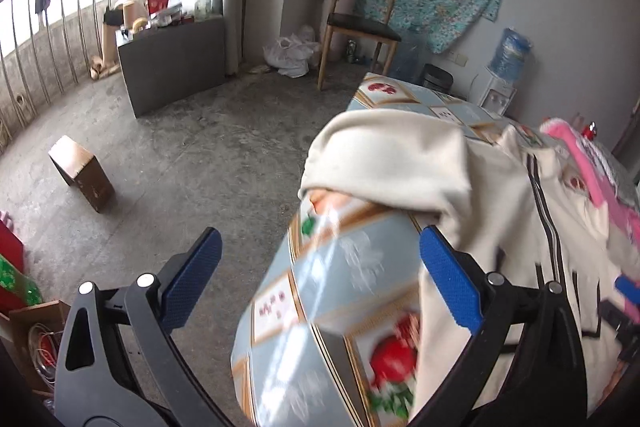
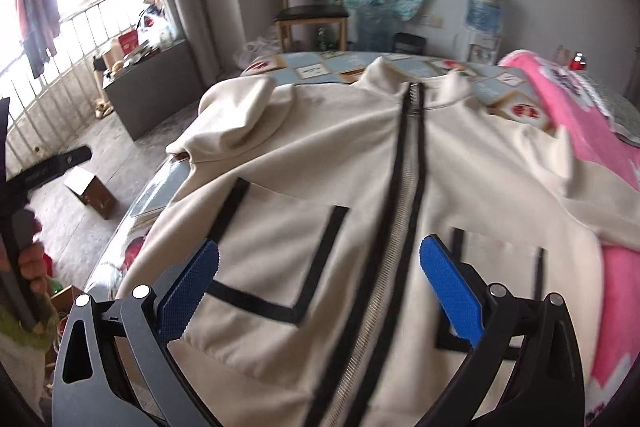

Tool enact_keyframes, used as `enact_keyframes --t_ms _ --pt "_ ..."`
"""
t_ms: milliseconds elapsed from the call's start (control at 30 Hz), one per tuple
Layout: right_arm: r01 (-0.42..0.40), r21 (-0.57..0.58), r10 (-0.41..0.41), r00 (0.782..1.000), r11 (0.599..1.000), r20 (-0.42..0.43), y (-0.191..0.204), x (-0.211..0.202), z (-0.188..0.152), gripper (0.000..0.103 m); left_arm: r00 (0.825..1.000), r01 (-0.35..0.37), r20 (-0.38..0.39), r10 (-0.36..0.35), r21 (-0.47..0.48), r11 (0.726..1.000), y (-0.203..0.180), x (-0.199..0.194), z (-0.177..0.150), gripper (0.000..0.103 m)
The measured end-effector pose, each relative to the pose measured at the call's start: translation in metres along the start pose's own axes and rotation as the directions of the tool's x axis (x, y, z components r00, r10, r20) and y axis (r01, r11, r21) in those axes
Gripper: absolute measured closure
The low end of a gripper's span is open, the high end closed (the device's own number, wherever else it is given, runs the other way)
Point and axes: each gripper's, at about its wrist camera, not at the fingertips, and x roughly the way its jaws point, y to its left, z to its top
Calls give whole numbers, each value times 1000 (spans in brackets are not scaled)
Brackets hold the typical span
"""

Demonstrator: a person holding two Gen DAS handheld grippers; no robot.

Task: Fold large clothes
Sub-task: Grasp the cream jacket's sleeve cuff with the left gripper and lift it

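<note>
A cream zip-up jacket with black trim and a central zipper lies spread front-up on the table. Its left sleeve is folded back near the table's left edge. My left gripper is open at that left edge, its right finger against the jacket's side and its left finger over the floor. My right gripper hangs open above the jacket's lower front, straddling the zipper, holding nothing. The tip of my right gripper shows at the left wrist view's right edge. A hand holds the left gripper's handle.
A pink garment lies on the table's right side, partly under the jacket's right sleeve. The patterned tablecloth hangs over the left edge. On the floor stand a cardboard box, a dark cabinet and a wooden chair. A water dispenser stands behind.
</note>
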Motion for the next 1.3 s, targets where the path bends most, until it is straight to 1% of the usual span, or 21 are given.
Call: enact_keyframes --t_ms 67,167,300,333,367,433,533,567,600,633,700,733,767,833,867,900,967,1033,1067,1233,1300 --pt "-24 -8 24 999 1000 -26 9 20 7 5 998 -3 -66 -1 -67 998 21 38 23 7" --pt "-45 -14 44 997 999 -62 18 43 8 5 982 80 -154 -109 -183 980 49 99 46 7" --pt "-40 -25 38 995 999 -93 17 61 4 5 931 129 -279 -237 -355 926 78 185 58 7" --pt "-38 -27 35 994 999 -100 17 65 4 5 904 141 -310 -293 -432 891 88 214 59 7" --pt "-35 -29 32 994 999 -108 16 69 3 5 890 135 -326 -318 -478 868 94 228 55 7" --pt "-29 -34 25 992 999 -122 14 75 2 5 837 138 -347 -423 -614 777 106 273 45 7" --pt "-18 -29 14 991 999 -132 9 82 4 5 765 114 -379 -521 -716 689 105 324 23 7" --pt "-15 -24 12 991 1000 -134 7 84 4 5 752 105 -377 -541 -742 662 107 332 18 7" --pt "-12 -19 9 991 1000 -136 5 85 5 5 741 80 -369 -561 -781 619 110 343 9 7" --pt "-8 -16 6 990 1000 -139 4 86 5 5 734 64 -350 -582 -818 572 112 352 1 8" --pt "-4 -14 2 989 1000 -149 3 91 6 5 727 54 -320 -607 -855 516 118 360 -8 8" --pt "-5 -13 3 988 1000 -155 3 92 5 5 724 52 -310 -617 -866 497 118 365 -11 14" --pt "-5 -14 3 987 1000 -158 3 92 4 5 717 52 -299 -630 -878 476 119 368 -11 28" --pt "-8 -18 5 986 1000 -164 5 94 4 5 708 38 -284 -647 -899 435 118 375 -11 39" --pt "-9 -20 6 986 1000 -164 4 94 4 5 711 31 -274 -647 -908 418 120 376 -13 51" --pt "-7 -23 3 987 1000 -163 5 93 4 5 721 24 -275 -636 -907 420 121 375 -13 56" --pt "0 -28 -4 987 1000 -158 6 92 5 5 742 22 -287 -606 -893 449 125 375 -5 76" --pt "-4 -26 -1 988 1000 -156 7 90 5 5 762 24 -301 -573 -872 489 127 370 4 90" --pt "-2 -27 -2 988 1000 -153 7 89 4 5 785 32 -298 -543 -855 517 130 363 12 96" --pt "10 -34 -14 991 999 -135 8 79 3 5 889 96 -249 -385 -720 687 135 304 74 101" --pt "11 -26 -14 992 1000 -123 6 75 2 5 913 116 -223 -343 -663 739 130 274 100 101"
